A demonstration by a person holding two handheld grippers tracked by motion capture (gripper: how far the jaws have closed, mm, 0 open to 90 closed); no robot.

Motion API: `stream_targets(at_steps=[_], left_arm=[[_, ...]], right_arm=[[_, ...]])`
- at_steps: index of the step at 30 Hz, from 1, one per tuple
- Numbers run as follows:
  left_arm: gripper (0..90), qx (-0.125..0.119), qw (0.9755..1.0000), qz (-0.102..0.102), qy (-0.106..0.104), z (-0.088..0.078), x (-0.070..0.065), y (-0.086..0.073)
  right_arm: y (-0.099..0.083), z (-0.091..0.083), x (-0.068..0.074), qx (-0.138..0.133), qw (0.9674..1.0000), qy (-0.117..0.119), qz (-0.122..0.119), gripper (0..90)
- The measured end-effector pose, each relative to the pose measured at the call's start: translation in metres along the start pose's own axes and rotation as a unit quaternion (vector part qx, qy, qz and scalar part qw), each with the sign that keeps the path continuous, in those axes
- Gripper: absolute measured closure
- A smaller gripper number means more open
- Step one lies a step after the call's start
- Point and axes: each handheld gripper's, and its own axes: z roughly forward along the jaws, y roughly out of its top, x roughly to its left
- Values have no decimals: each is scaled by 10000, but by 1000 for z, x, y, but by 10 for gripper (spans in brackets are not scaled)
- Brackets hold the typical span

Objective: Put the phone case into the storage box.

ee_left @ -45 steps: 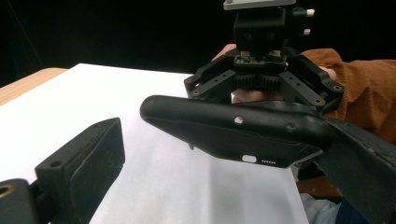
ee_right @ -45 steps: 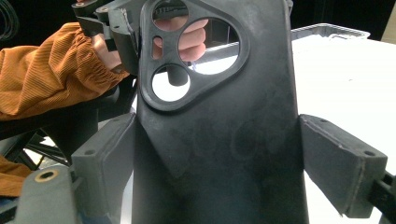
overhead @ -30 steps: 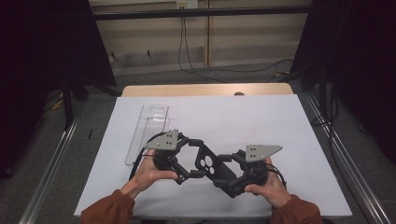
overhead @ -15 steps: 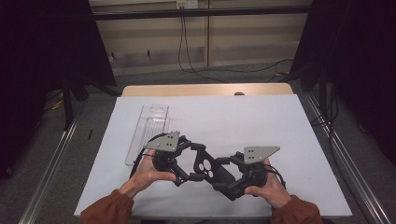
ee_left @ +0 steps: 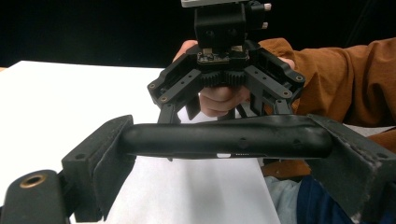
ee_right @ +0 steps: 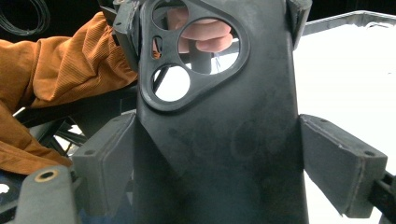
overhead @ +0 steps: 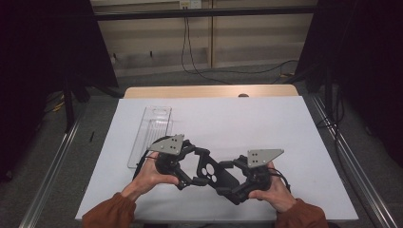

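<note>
White table [overhead: 294, 123], unmarked black plate [overhead: 212, 172] between both claws.

This looks like a lab or recording station, not a home. At the centre of the frame a worktop [overhead: 285, 123] is covered with a plain white sheet, a strip of bare wood showing at its far edge. Black curtains [overhead: 43, 57] close off the upper left and upper right. Metal rails [overhead: 52, 166] run along both sides on a grey floor, and loose cables [overhead: 199, 61] trail across the top centre below a pale panelled wall.
</note>
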Motion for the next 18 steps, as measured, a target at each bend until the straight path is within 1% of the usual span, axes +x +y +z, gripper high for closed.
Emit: stream_targets(at_steps=[3, 5, 11, 14, 15, 16, 18], left_arm=[[113, 43, 10000, 22, -30, 0, 0, 0], [114, 62, 10000, -15, -63, 0, 1, -1], [114, 107, 9999, -54, -73, -1, 1, -1], [113, 144, 9999, -25, -80, -1, 1, -1], [113, 155, 9999, -10, -73, -1, 1, -1], [114, 172, 9998, -20, -86, 0, 0, -1], [116, 195, 9997, 21, -116, 0, 1, -1]], right_arm=[[0, 1, 0, 2, 10000, 22, -17, 147], [0, 1, 0, 12, 10000, 27, -27, 147], [0, 1, 0, 19, 10000, 20, -26, 146], [-1, 1, 0, 12, 10000, 13, -24, 146], [-1, 1, 0, 47, 10000, 12, -39, 146], [-1, 1, 0, 52, 10000, 21, -33, 146], [-1, 2, 1, 66, 10000, 44, -28, 146]])
